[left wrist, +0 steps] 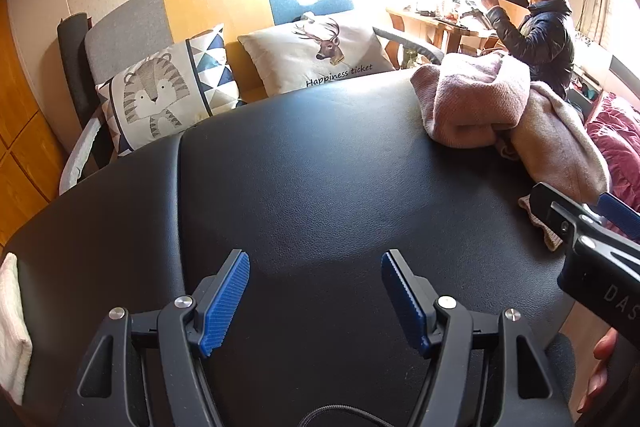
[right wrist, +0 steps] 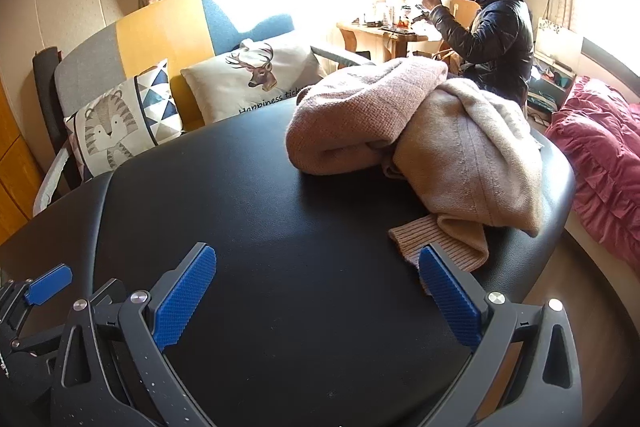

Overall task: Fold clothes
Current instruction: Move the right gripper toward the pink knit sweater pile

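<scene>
Two knitted garments lie heaped at the far right of a black padded table (right wrist: 256,195): a pink sweater (right wrist: 360,115) on the left and a beige sweater (right wrist: 472,155) draped over its right side. A ribbed cuff (right wrist: 436,239) of the beige one rests on the table just beyond my right gripper's right fingertip. My right gripper (right wrist: 316,267) is open above the bare table with nothing between its fingers. My left gripper (left wrist: 316,263) is also open over the table's near middle, well left of the pink sweater (left wrist: 472,99) and beige sweater (left wrist: 560,147). The right gripper (left wrist: 592,227) shows at that view's right edge.
A sofa with a tiger cushion (left wrist: 160,95) and a deer cushion (left wrist: 316,55) stands behind the table. A person in a dark jacket (right wrist: 492,31) sits at a wooden desk (right wrist: 380,31) at the back right. A red quilt (right wrist: 600,155) lies right of the table. A white cloth (left wrist: 12,327) sits at the left edge.
</scene>
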The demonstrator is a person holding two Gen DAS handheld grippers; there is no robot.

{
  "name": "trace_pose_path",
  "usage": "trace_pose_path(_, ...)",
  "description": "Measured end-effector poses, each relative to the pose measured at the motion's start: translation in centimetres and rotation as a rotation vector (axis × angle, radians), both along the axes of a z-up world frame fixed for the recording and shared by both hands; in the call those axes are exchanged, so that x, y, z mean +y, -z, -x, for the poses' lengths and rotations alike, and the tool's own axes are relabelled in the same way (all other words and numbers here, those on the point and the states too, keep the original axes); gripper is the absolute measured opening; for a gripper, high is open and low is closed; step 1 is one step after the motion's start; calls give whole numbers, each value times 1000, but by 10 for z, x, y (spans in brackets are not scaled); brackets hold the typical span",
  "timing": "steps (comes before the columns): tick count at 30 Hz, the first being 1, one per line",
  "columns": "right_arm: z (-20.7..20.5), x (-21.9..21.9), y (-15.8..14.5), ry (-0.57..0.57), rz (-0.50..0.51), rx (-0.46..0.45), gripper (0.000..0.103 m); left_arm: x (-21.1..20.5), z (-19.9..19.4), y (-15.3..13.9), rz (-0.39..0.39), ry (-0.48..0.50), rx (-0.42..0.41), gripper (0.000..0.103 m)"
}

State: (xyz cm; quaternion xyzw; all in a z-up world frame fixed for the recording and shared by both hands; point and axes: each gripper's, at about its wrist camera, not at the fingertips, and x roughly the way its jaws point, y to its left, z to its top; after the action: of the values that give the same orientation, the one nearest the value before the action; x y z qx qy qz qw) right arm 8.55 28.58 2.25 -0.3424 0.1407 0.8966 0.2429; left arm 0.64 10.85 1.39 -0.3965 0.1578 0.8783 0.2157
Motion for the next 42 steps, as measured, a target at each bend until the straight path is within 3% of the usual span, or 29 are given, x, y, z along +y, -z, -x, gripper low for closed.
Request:
trace_pose_path(15, -2, 13, 1, 21, 9, 8, 103, 13, -7, -5, 5, 43, 27, 70)
trace_pose_path(29, 2, 32, 8, 58, 28, 42, 103, 42, 9, -9, 15, 74, 36, 70)
trace_pose_path(42, 36, 69, 19, 68, 57, 60, 103, 68, 28, 0, 32, 94, 34, 70)
